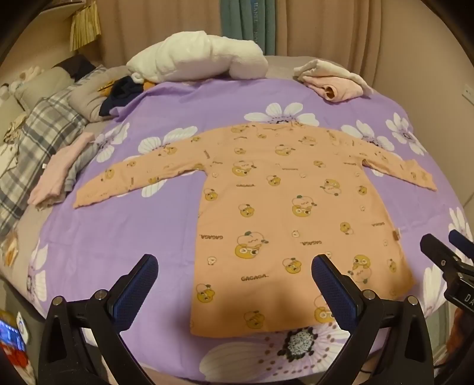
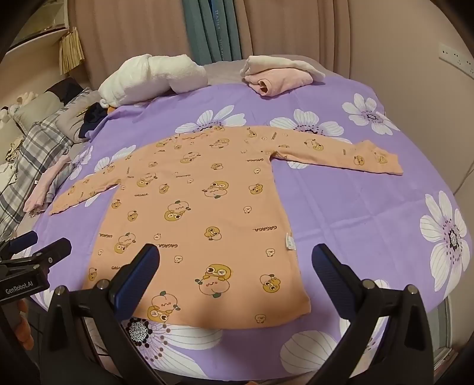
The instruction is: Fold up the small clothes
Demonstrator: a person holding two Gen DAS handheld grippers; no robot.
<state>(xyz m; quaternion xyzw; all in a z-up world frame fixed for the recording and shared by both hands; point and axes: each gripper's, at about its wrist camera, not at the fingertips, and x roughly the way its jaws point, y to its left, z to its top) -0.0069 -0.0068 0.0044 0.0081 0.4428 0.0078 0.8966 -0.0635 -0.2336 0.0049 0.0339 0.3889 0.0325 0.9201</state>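
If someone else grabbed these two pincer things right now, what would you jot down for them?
Left gripper: open, holding nothing, above the hem.
Right gripper: open, holding nothing, also near the hem.
The peach long-sleeved shirt with cartoon prints lies flat on the purple flowered sheet, both sleeves spread out.
Done: shirt laid out; a folded pink garment sits at the far edge.
Left: every fold, probably sleeves first, then the body.

wrist views side by side, sharing shirt (image 1: pixel 290 207)

Purple floral sheet (image 1: pixel 118 237), white bundled towel (image 1: pixel 198 57), plaid blanket (image 1: pixel 35 139), teal curtain (image 1: pixel 248 20)
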